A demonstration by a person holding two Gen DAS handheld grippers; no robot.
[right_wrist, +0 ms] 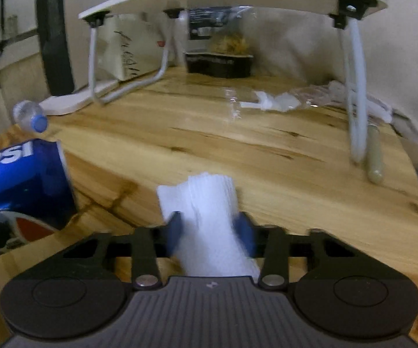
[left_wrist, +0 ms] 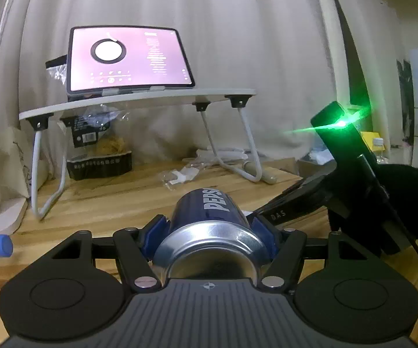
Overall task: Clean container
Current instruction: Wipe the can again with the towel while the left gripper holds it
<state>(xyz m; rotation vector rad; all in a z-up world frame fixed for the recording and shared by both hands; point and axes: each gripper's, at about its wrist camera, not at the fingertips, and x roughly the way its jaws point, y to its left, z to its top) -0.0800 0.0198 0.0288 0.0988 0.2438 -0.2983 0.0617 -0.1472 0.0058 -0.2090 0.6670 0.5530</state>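
Pepsi can (left_wrist: 209,226) clamped in left tongs (left_wrist: 209,232), far end hidden, right tongs (right_wrist: 209,229) pinching blurred tissue (right_wrist: 209,217)

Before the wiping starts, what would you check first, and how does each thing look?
1. Can gripped by left gripper: ok, blue pads press both sides.
2. Tissue held in right gripper: ok, jaws closed on it.
3. Tissue touching the can: not ok, apart; the can lies to its left.
4. Enough tissue past the fingertips: ok.
5. Can empty: cannot tell.
6. Table bare under the tissue: ok.
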